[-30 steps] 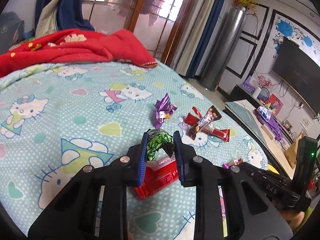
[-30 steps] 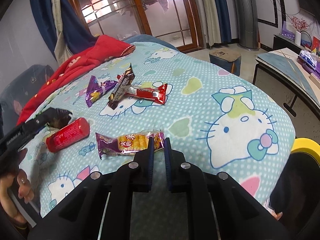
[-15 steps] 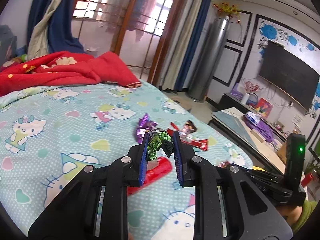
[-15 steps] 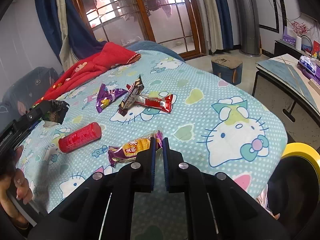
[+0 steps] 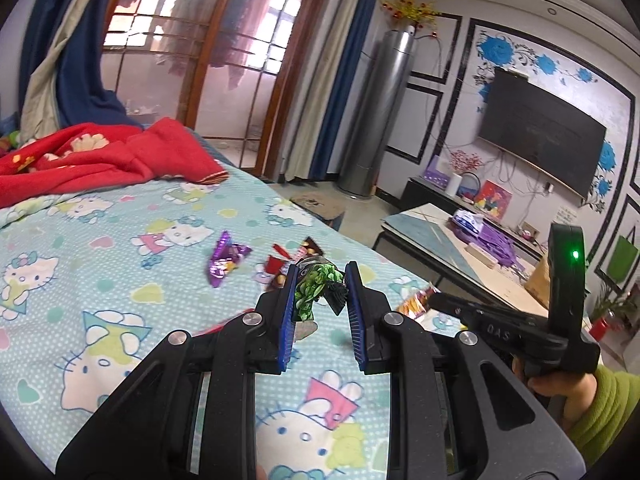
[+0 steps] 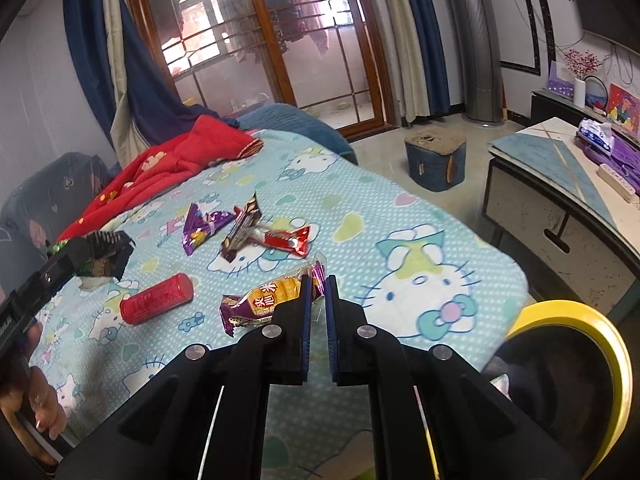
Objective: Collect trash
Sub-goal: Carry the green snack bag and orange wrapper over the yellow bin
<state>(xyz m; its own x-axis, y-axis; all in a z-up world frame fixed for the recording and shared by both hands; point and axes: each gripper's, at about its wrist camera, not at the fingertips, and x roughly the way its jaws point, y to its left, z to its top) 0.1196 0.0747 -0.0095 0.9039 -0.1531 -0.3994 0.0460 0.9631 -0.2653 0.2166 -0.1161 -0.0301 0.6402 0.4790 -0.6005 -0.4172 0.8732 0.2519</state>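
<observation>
**Both grippers lifting wrappers clear of the bed**

The left gripper (image 5: 320,280), at lower centre of the left wrist view, is gripping a crumpled green wrapper (image 5: 314,286) between its blue pads. Compared with one second ago, the red cylinder that lay directly beneath the jaws is now almost hidden behind the left finger, and the wrapper is hanging above the bed (image 5: 120,248) rather than resting on it. In the right wrist view this gripper is appearing at the left edge, above the sheet.

The right gripper (image 6: 317,280), at lower centre of its own view, is closed on the end of a yellow-and-purple snack wrapper (image 6: 264,298). One second ago that wrapper was lying flat on the sheet; it is now tilting upward toward the jaws, with its free purple end trailing at lower left.

Remaining on the bed, in the right wrist view:
- red cylinder (image 6: 157,299), left of centre;
- purple wrapper (image 6: 202,228), centre;
- brown wrapper (image 6: 242,228) lying across a red wrapper (image 6: 286,239).

A yellow-rimmed bin (image 6: 580,344) is standing at lower right, beside the bed edge. Judgement: two pieces are secured and likely going to this bin; four pieces are awaiting pickup.
</observation>
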